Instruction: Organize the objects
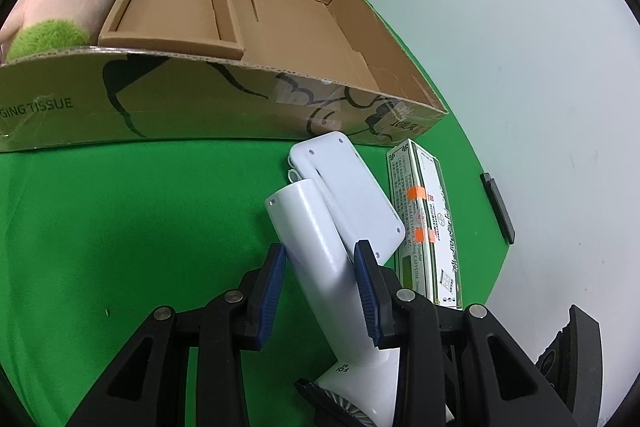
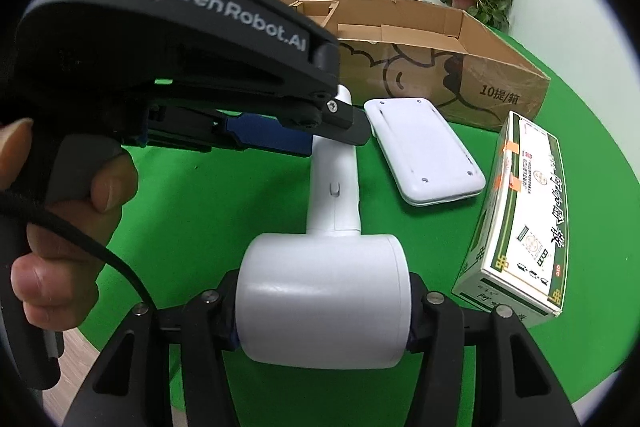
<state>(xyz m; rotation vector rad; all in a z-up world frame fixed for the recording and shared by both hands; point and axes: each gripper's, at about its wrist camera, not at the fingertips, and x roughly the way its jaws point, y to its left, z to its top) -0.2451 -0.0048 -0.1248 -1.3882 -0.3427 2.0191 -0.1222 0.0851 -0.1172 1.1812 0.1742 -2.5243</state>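
Right gripper (image 2: pixel 324 311) has its jaws clenched on the white hair dryer's (image 2: pixel 320 307) barrel; left gripper (image 1: pixel 320 275) jaws straddle its handle, contact unclear. Power bank (image 1: pixel 352 191) crowds the handle's right edge; open green bench (image 1: pixel 140 227) lies left.

White handheld fan (image 2: pixel 320 307) is seen with its cylindrical head at 6 o'clock in the right wrist view and its straight handle (image 2: pixel 334 183) running toward 12 o'clock over the green cloth. White flat rounded-corner device (image 2: pixel 424 155), screw holes showing, is laid face down at 1 o'clock of the handle, just beside its far end. Green-and-white printed carton (image 2: pixel 520 219) with orange stickers is laid on its side at 3 o'clock, near the device. Open brown cardboard box (image 2: pixel 460 75), printed with a cartoon outline, is set at 12 o'clock behind them; a cardboard insert (image 1: pixel 172 15) is seen inside.
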